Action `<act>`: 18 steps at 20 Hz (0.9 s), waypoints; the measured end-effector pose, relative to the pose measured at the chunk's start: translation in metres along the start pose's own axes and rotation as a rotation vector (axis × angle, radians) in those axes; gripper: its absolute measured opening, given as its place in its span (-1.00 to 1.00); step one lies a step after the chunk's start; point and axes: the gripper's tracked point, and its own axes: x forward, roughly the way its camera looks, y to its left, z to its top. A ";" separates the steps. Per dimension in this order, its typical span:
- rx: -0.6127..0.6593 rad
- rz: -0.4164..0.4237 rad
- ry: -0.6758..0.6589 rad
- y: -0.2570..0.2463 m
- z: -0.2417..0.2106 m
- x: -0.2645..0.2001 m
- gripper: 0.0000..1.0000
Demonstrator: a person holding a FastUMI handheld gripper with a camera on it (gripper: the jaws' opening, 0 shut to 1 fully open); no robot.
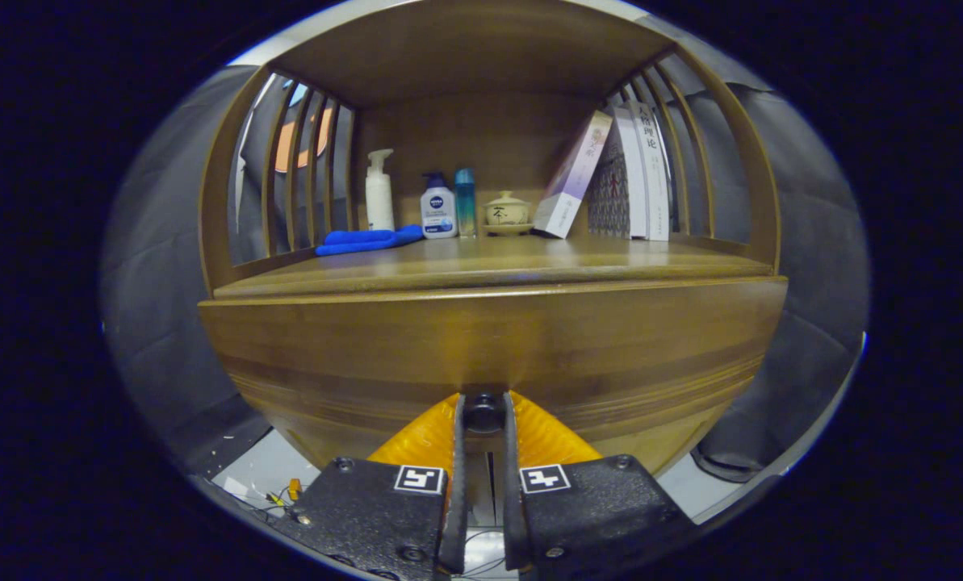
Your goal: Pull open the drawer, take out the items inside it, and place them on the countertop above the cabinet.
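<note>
Item: gripper (483,413), fingers clenched on the dark round knob (483,412) of the drawer front (489,339), drawer apparently closed, contents unseen. Bench (489,262) above: bottles, blue cloth (366,240), books. Risk: small knob slipping from the fingers under an off-axis pull.

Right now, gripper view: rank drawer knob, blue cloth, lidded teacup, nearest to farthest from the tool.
1. Drawer knob: between the fingers of the tool, which look closed on it.
2. Blue cloth: on the countertop above, to the left, beyond the drawer front.
3. Lidded teacup: further back, near the shelf's rear wall, beside the leaning book.
</note>
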 end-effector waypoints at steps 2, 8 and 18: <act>-0.008 0.003 -0.002 -0.002 -0.002 -0.006 -0.57; -0.030 0.016 -0.005 -0.002 -0.011 -0.030 -0.58; -0.066 0.034 -0.004 -0.003 -0.028 -0.076 -0.58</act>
